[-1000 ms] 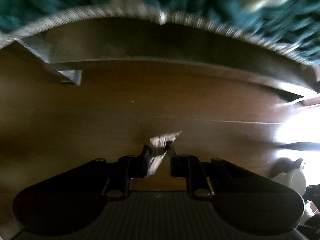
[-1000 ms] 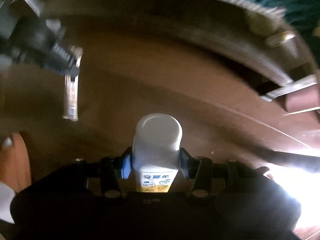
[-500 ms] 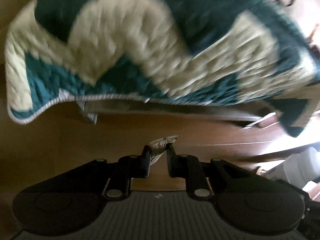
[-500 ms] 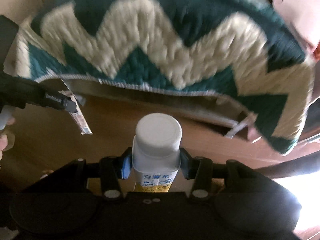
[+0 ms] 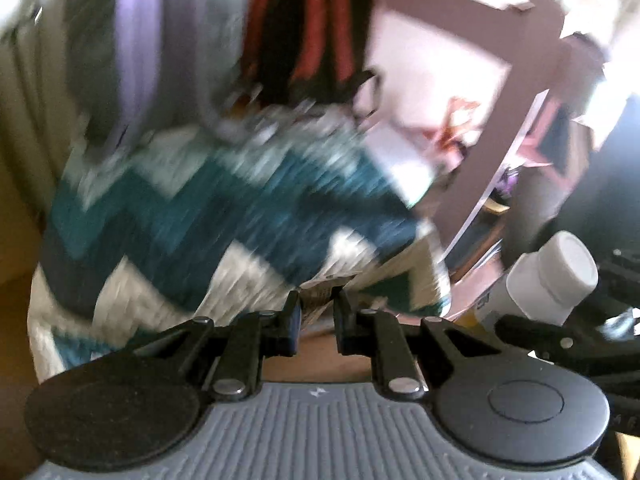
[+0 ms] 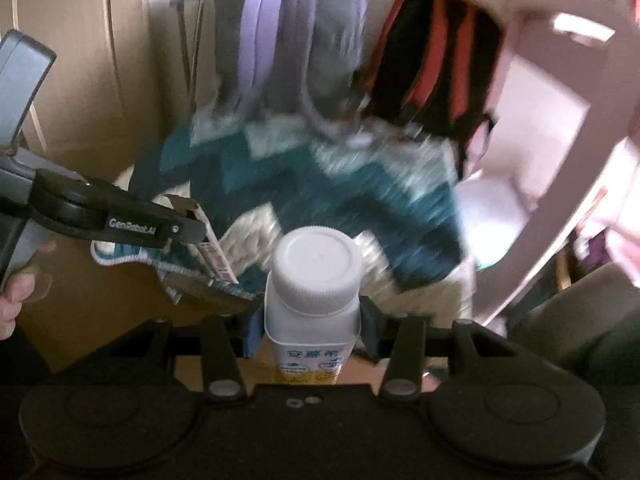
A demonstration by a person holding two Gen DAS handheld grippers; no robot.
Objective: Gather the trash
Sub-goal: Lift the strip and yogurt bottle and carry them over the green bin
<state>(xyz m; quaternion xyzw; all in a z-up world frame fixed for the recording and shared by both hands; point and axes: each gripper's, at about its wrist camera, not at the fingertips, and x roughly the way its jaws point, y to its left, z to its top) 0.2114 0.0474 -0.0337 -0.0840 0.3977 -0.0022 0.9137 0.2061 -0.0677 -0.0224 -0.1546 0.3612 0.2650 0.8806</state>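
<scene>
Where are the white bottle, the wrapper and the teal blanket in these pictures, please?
bottle (image 6: pixel 318 264), right wrist view, on its cap.
wrapper (image 6: pixel 216 258), right wrist view, on its printed strip.
blanket (image 6: pixel 360 200), right wrist view, on a teal band.

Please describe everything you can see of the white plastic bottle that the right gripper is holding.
The white plastic bottle with a ribbed white screw cap looks opaque, with squarish shoulders below a round neck. Its cap is on and points away from the camera, along the fingers. A label with blue characters above a yellow band shows on its lower body. The right gripper is shut on it, one finger pressing each side just under the shoulder. In the left wrist view it appears at the right edge, tilted.
</scene>
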